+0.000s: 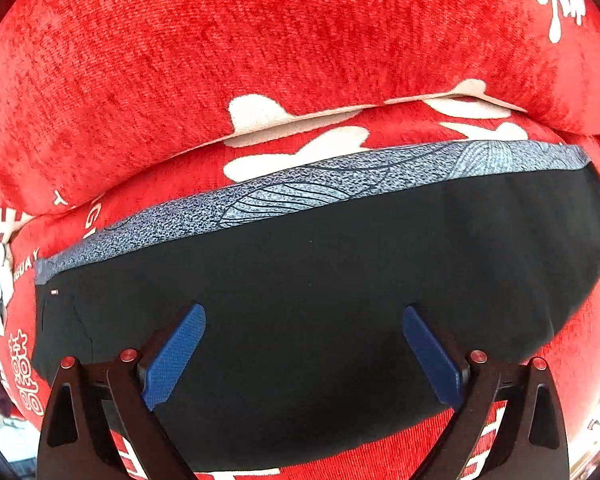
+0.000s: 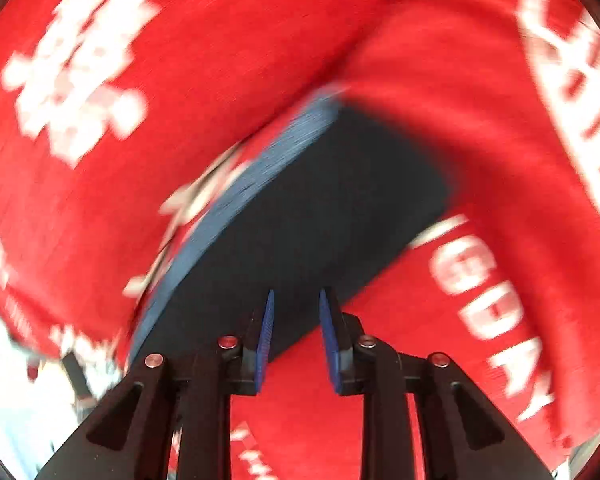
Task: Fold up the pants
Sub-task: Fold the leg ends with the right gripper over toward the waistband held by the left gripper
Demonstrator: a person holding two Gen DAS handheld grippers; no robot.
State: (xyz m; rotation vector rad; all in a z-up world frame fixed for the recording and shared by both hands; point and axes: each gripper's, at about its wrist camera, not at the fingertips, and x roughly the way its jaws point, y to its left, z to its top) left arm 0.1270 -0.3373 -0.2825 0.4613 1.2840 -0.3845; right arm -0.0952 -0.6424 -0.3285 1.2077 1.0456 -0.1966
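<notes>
Lying flat on the red cover, the pants already make a compact dark rectangle, with the patterned waistband running along the far edge from 9 o'clock to 2 o'clock in the left wrist view. That tidy shape suggests the fold is mostly done and the bundle has been set down where the seat meets the cushion behind it — a soft ledge that stops it sliding.

The left gripper hangs steeply over the middle of the cloth, its blue pads spread wide with nothing caught between them; whether the tips touch the fabric cannot be told. Probably it is placed there to smooth or press the stack.

The right gripper sits at the near corner of the pants, at 6 o'clock in its own blurred view. Its jaws stand narrowly apart, a slim gap showing dark cloth beyond them, and they appear to hold nothing.

The pants look smooth, matte and thin-knit, almost black, while the waistband is grey-blue, speckled, with fine leaf-like lines. The cover is plush, ribbed velvety red — printed with white characters and letters — and bulges softly.
</notes>
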